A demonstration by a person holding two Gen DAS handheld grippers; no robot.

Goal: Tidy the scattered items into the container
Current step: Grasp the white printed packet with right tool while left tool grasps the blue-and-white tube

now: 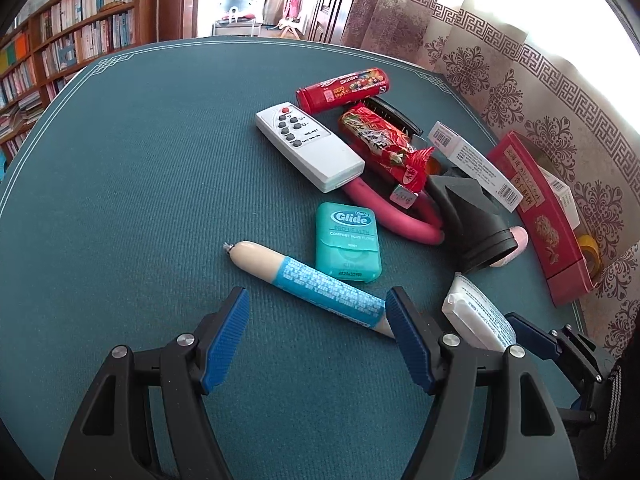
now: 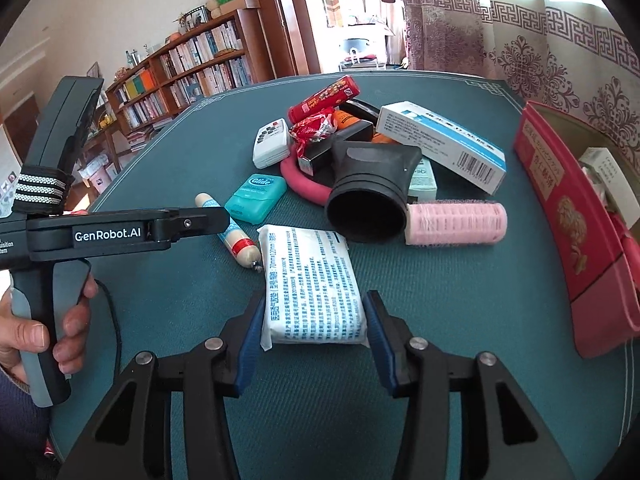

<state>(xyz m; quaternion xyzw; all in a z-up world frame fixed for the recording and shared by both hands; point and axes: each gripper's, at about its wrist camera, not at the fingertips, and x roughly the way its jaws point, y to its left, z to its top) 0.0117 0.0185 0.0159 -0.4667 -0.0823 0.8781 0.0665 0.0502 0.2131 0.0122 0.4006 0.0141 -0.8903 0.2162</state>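
right gripper (image 2: 314, 330) pinching flat white printed packet (image 2: 310, 280) | left gripper (image 1: 316, 332) spread, empty | lift level, clear red cardboard box (image 2: 560, 216) wall before releasing

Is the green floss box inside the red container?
No, the green floss box lies on the blue table, well apart from the red container.

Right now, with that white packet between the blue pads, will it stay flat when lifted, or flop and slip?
The white soft packet looks like a pillowy plastic-wrapped pad, so it would probably sag a little beyond the right hand-held gripper, whose pads pinch only its near end. It seems light for its size. The glossy wrapper may be slippery, though the ridged pads should help.
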